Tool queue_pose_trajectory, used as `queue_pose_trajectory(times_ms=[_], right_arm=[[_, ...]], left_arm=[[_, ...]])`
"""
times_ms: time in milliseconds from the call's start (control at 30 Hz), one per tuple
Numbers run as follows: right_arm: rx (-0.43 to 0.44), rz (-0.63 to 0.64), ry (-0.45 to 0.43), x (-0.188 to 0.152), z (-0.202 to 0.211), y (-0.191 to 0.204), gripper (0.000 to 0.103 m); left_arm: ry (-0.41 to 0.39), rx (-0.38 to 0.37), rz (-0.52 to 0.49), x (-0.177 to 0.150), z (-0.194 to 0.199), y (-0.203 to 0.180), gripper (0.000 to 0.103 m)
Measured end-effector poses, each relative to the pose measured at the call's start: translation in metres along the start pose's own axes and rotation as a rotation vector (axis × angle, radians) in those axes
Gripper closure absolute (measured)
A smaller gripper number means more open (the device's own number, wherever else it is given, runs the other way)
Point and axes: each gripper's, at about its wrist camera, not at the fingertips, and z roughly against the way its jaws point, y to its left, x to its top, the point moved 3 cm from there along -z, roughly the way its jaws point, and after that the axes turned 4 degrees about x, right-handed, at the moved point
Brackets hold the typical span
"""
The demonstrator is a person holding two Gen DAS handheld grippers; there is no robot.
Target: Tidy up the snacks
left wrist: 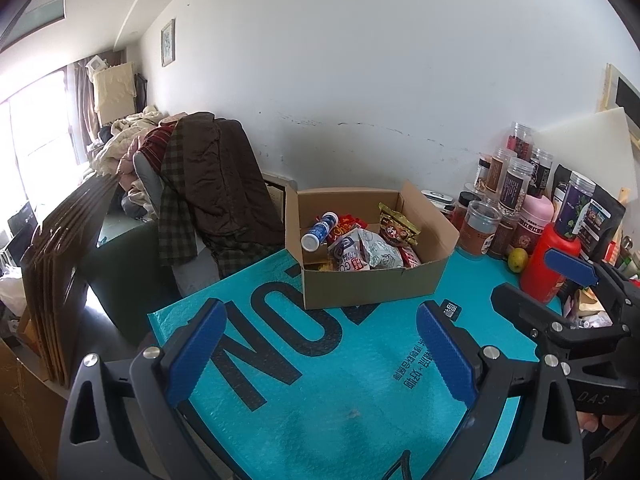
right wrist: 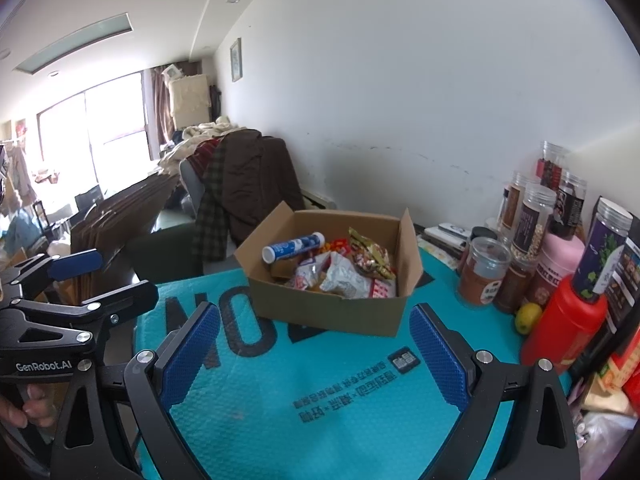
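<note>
1. Snacks, crinkly foil packets and a smooth white-and-blue tube, are lying in an open cardboard box on the teal dimpled mat covering the counter, at 12 o'clock.
2. The left gripper and the right gripper are hovering level, ribbed blue fingers spread wide, empty.
3. Clear cylindrical jars are standing at 2 o'clock.

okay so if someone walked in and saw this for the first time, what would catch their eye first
Probably the open cardboard box in the middle of the bright teal mat, heaped with snack packets and a white-and-blue tube lying across its left side. Next, the crowd of clear jars and a red bottle packed along the mat's right edge. Both grippers, left gripper and right gripper, hover open and empty in front of the box.
</note>
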Motion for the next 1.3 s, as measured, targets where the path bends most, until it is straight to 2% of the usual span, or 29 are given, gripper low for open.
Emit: queue_pose_trajectory(times_ms=[600,1300], right_arm=[[0.017,0.02,0.002,-0.001,0.0,0.007,0.006],[0.006,0.018,0.016,-0.002,-0.002,0.004,0.006]], left_arm=[[0.008,0.065,-0.004,-0.009,0.004,0.002,0.005],[0.031,0.071,0.01,-0.013,-0.002,0.004,0.005]])
